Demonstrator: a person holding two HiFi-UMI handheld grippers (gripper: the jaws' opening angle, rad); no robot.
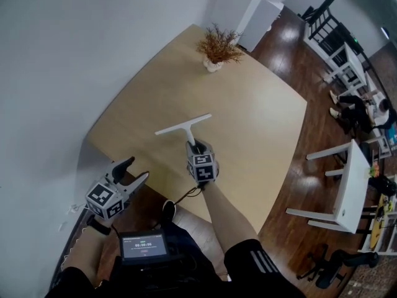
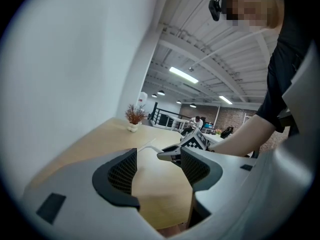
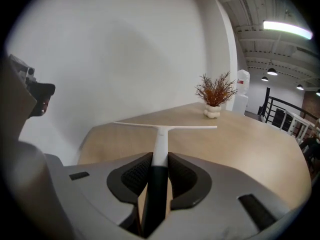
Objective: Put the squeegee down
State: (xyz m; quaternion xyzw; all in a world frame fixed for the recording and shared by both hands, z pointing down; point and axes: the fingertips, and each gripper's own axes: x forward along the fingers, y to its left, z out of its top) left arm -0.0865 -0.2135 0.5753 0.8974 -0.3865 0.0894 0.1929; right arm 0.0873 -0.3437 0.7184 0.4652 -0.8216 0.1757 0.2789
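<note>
Table [image 1: 260, 123]; right gripper view shows right tongs [image 3: 159, 160] pinching squeegee [image 3: 161, 134]

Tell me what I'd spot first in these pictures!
A white T-shaped squeegee, clamped by its handle in the right gripper over the pale wooden table. At the table's far end stands a reddish-brown dried plant in a white pot. The left gripper hangs open and empty by the near edge.

The squeegee [image 1: 183, 125] sits over the near part of the bench [image 1: 260, 135], its handle in the right gripper [image 1: 194, 146]. A potted plant [image 1: 217, 47] stands well behind it, at the far end. The left gripper [image 1: 136, 169] hangs left of the bench's near corner.
</note>
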